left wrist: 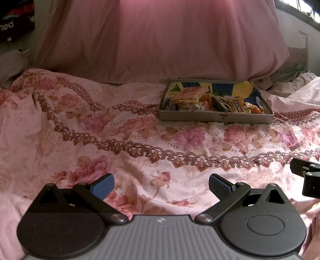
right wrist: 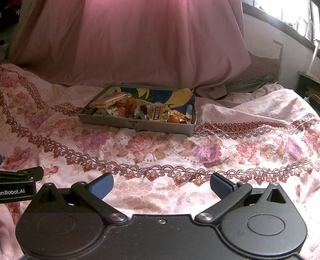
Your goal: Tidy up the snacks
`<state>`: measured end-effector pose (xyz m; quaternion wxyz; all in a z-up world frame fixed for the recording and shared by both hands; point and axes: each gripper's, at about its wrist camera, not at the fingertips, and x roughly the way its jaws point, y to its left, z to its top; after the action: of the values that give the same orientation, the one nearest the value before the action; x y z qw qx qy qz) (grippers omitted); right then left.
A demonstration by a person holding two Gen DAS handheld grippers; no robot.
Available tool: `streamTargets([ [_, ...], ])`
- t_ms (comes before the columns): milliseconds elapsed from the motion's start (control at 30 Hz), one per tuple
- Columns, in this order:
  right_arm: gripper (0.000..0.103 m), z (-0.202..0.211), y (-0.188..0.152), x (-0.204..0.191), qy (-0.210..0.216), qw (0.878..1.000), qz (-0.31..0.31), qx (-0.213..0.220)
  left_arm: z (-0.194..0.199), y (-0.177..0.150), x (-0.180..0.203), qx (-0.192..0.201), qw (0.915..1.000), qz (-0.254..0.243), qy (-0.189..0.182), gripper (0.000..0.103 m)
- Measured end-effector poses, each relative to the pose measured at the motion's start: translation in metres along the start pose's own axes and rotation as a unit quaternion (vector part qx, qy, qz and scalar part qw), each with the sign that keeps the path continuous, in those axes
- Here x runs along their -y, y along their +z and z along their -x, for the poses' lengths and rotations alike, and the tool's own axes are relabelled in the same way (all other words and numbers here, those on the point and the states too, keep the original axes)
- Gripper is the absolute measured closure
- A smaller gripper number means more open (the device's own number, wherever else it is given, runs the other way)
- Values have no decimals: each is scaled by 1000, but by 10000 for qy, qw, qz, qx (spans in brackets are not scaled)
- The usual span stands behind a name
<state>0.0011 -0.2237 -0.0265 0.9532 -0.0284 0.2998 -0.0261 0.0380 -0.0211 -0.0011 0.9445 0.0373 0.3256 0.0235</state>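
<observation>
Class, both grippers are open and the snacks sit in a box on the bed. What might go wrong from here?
1. The box rests on a soft, wrinkled bedspread; a push may tip it.
2. The snacks lie heaped and overlapping, so pinching one may drag others out.
3. The left gripper and right gripper sit side by side and could collide when reaching.

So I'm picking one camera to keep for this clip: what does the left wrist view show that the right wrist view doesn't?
Only the left wrist view shows a dark bag with white lettering at top left. Only the right wrist view shows the bright window and a dark side table at right. Both show the cardboard tray of snacks on the floral bedspread, the pink pillow behind, and an open, empty hand-held gripper: left, right.
</observation>
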Motion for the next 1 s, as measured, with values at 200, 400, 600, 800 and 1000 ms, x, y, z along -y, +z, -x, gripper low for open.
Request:
streamTargets([
  [200, 1, 0, 0, 0, 1, 10000, 2, -1, 0, -1, 0, 5, 10000, -31, -4, 1],
  [400, 1, 0, 0, 0, -1, 10000, 3, -7, 1, -1, -2, -1, 10000, -33, -9, 1],
  [600, 1, 0, 0, 0, -2, 10000, 6, -10, 0, -1, -1, -2, 10000, -44, -6, 1],
  [800, 1, 0, 0, 0, -3, 10000, 11, -15, 0, -1, -1, -8, 10000, -53, 1, 1],
  [1000, 1, -1, 1, -1, -7, 10000, 13, -21, 1, -2, -3, -22, 10000, -84, -17, 1],
])
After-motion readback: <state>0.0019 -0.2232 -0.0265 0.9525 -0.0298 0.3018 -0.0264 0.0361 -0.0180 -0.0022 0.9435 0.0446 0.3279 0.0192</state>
